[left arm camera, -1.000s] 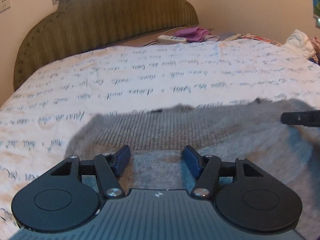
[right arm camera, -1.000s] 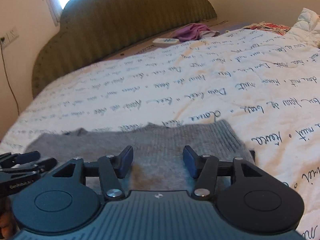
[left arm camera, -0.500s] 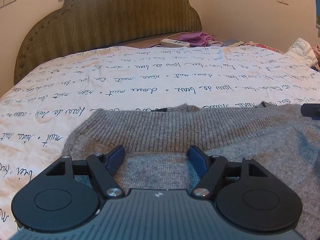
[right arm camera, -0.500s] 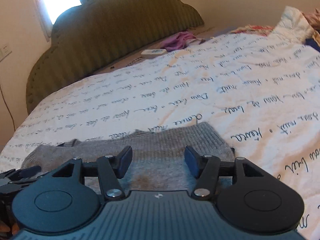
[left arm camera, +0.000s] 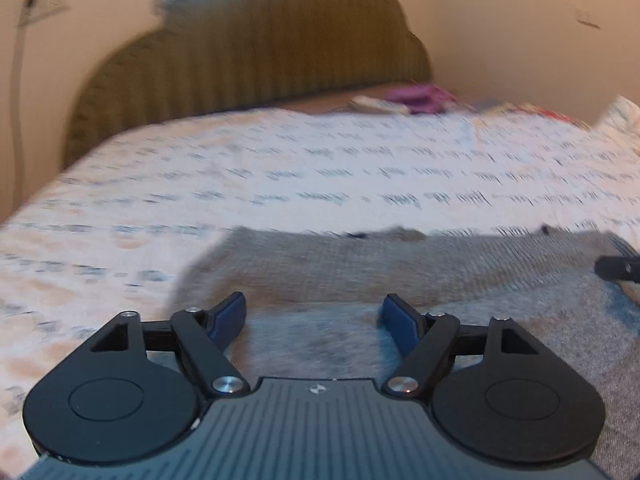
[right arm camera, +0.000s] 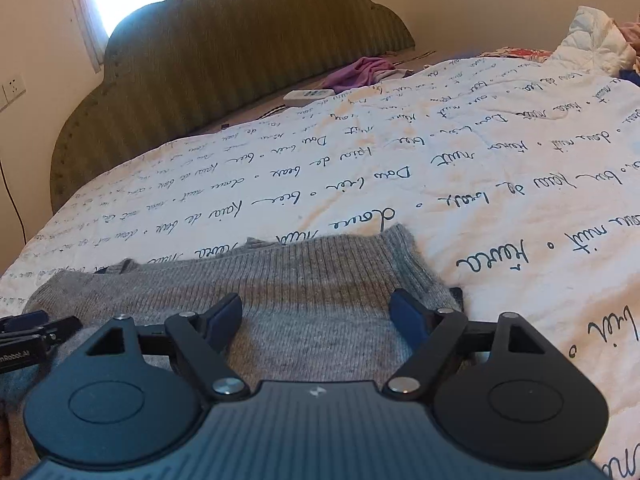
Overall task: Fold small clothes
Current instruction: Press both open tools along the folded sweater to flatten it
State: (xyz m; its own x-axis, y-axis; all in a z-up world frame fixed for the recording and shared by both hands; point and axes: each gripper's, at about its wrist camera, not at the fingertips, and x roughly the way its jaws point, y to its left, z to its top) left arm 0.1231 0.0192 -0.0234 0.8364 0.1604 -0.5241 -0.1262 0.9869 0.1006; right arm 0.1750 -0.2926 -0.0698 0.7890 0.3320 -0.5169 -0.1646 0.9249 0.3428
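Observation:
A grey knitted sweater (left arm camera: 360, 272) lies flat on the bed, its ribbed hem toward the headboard. My left gripper (left arm camera: 314, 314) hovers just over its left part, jaws wide and still opening, the knit below them but not pinched. My right gripper (right arm camera: 316, 312) is over the sweater (right arm camera: 320, 268) near its right corner, jaws also opening wide, pads not pressing on the fabric. A tip of the right gripper (left arm camera: 618, 268) shows at the right edge of the left wrist view; the left gripper (right arm camera: 28, 332) shows at the left edge of the right wrist view.
A white quilt (right arm camera: 400, 168) printed with blue script covers the bed. A green padded headboard (right arm camera: 240, 40) stands behind it. A white remote (right arm camera: 308, 96) and purple cloth (right arm camera: 360, 70) lie near the headboard. Crumpled white bedding (right arm camera: 596, 36) sits at the far right.
Both pairs of jaws have spread wider over the sweater, the right ones most. The left view has swung and is now blurred. The sweater lies as before.

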